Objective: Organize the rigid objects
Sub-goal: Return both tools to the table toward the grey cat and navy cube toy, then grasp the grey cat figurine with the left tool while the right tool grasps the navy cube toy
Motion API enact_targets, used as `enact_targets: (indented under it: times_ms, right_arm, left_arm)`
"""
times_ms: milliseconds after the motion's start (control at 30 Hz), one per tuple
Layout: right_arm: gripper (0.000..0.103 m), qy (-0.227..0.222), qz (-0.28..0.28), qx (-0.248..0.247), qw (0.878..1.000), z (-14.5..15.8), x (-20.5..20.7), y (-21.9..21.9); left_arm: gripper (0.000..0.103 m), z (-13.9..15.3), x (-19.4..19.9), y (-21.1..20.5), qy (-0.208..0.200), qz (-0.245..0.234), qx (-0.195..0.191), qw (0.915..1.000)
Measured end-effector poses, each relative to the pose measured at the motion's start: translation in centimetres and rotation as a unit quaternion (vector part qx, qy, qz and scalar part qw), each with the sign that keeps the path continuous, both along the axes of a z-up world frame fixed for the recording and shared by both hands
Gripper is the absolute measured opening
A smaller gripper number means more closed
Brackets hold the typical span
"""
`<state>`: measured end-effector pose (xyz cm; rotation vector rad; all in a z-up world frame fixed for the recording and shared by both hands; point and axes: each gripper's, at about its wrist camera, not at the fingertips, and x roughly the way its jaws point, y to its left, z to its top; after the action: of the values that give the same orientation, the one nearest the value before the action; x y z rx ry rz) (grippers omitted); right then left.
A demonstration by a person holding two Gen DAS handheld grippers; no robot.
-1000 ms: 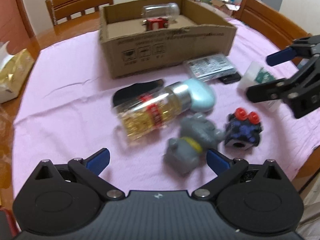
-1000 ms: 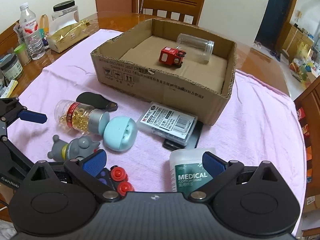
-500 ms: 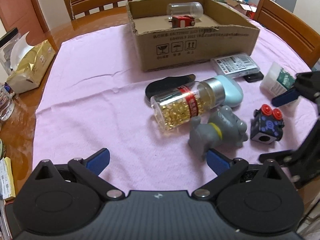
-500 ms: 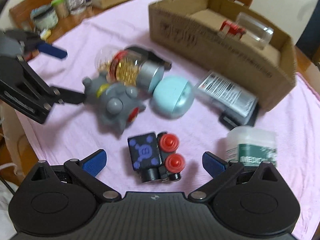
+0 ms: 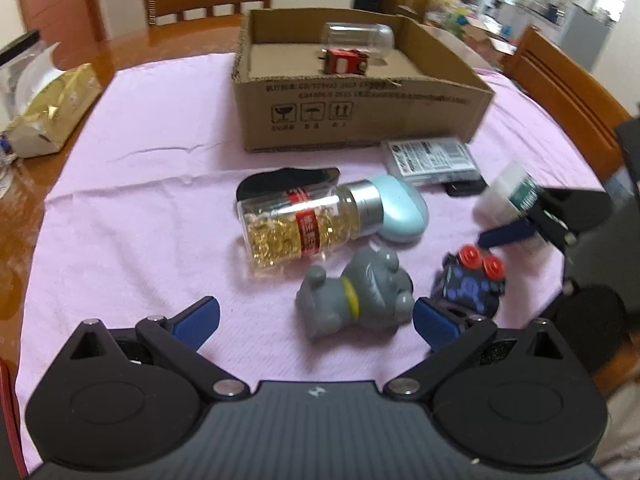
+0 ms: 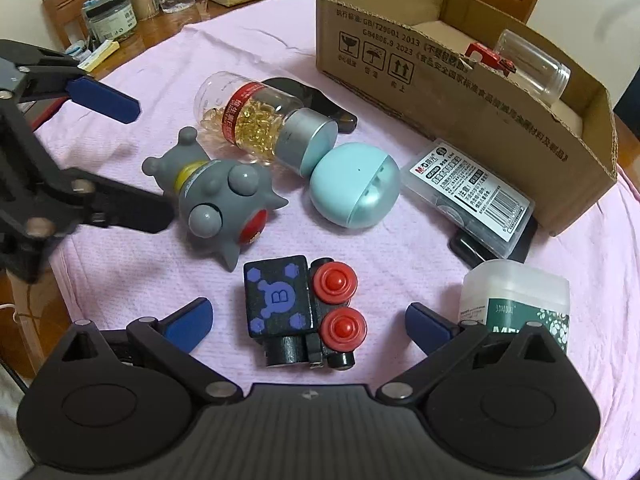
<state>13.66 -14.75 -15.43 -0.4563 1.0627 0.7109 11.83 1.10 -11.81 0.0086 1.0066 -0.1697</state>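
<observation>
**Both claws spread, nothing gripped; loose items sit in front of box**

Landmark = cardboard box (image 6: pixel 472 92) on pink cloth (image 5: pixel 132 216).

- Right gripper (image 6: pixel 306 320): fingers wide apart, empty. Black block toy w/ red knobs (image 6: pixel 304 308) sits between the finger tips on the cloth, no contact visible.
- Left gripper (image 5: pixel 316 318): fingers wide apart, empty. Grey rubber toy (image 5: pixel 356 296) lies just ahead of it, closer to the right-hand fingertip; touching or not, can't tell.
- In the box: red toy car (image 5: pixel 346 62) and clear empty jar (image 5: pixel 358 38) on its side, car right in front of jar.
- In front of box, on cloth: capsule bottle (image 6: pixel 264 120) on its side, silver cap butted against teal egg-shaped case (image 6: pixel 354 184). Black flat item (image 6: pixel 316 102) partly behind bottle, box side.
- Clear plastic case w/ barcode label (image 6: pixel 468 196) near box front wall, resting on a dark flat thing (image 6: pixel 468 250).
- White tub w/ green label (image 6: pixel 516 304) furthest from the box on that side, just beside right claw's outer finger.
- Left-wrist view is motion-blurred, fine detail n/a.
</observation>
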Motion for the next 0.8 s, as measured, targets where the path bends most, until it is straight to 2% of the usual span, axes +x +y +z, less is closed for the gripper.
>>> enact_targets:
  times_ms: [267,400,633,700,767,800]
  right_arm:
    - [0.103,-0.005,0.024,0.006,1.000,-0.1,-0.1,-0.5]
    - [0.103,-0.008,0.031,0.010,0.999,-0.1,-0.2,-0.7]
    - [0.103,-0.011,0.040,0.014,0.999,-0.1,-0.3,-0.8]
    - [0.103,-0.014,0.040,0.016,0.999,-0.1,-0.4,-0.9]
    - [0.103,-0.015,0.041,0.018,0.999,-0.1,-0.4,-1.0]
    - [0.103,-0.016,0.041,0.019,0.999,-0.2,-0.4,-1.1]
  left_arm:
    - [0.102,-1.6,0.9,-2.6,-0.007,0.061,0.016,0.9980]
    - [0.102,-2.5,1.2,-3.4,-0.001,0.071,0.026,0.9971]
    - [0.102,-2.5,0.1,-3.0,-0.005,0.071,0.090,0.9933]
    - [0.102,-2.5,-0.2,-2.5,-0.004,0.069,0.087,0.9938]
    - [0.097,-2.5,-0.1,-2.5,-0.005,0.069,0.078,0.9946]
    - [0.091,-2.6,0.0,-2.6,-0.005,0.068,0.075,0.9948]
